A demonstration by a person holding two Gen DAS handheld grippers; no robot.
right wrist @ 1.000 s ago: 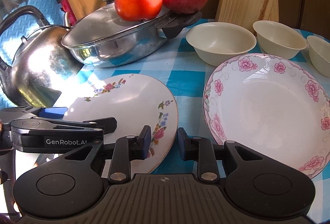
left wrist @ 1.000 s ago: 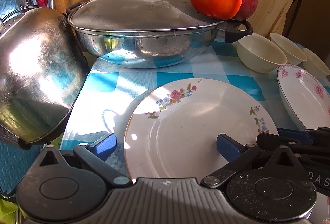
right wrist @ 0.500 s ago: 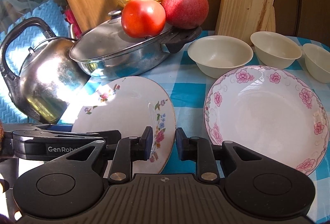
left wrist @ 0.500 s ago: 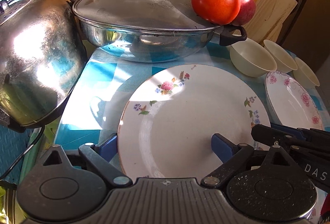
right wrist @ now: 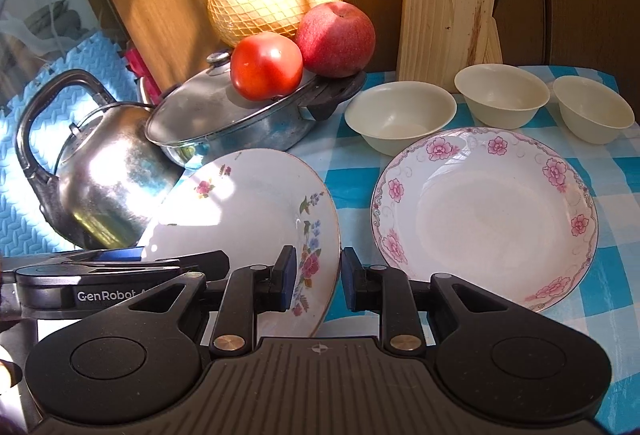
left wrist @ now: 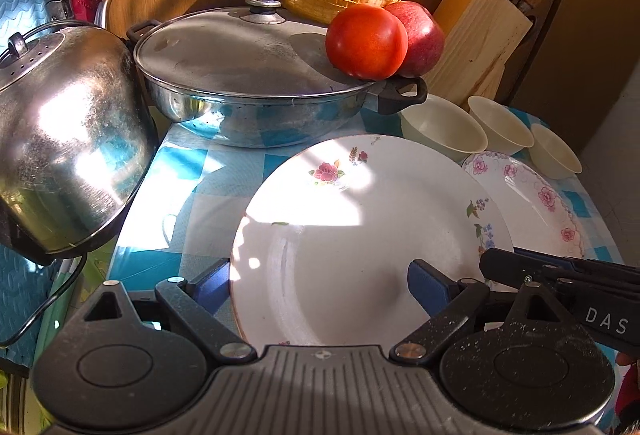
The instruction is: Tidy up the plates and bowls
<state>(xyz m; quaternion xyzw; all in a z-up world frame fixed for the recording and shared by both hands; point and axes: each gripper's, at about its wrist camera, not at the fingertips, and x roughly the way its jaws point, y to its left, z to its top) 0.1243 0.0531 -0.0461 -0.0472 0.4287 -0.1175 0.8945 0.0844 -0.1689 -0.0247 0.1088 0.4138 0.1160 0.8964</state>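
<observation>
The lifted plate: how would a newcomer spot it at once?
Start at the steel pan carrying a tomato. In front of it sits the white plate, tilted off the checked cloth. Unlike the pink-bordered plate lying flat beside it, it has scattered mixed-colour flower sprigs.

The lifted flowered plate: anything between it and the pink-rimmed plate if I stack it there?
Nothing visible. The flowered plate, tilted and pinched at its edge by the right gripper, sits beside the pink-rimmed plate, which lies empty on the checked cloth. The three bowls stand behind it, clear of the path.
</observation>
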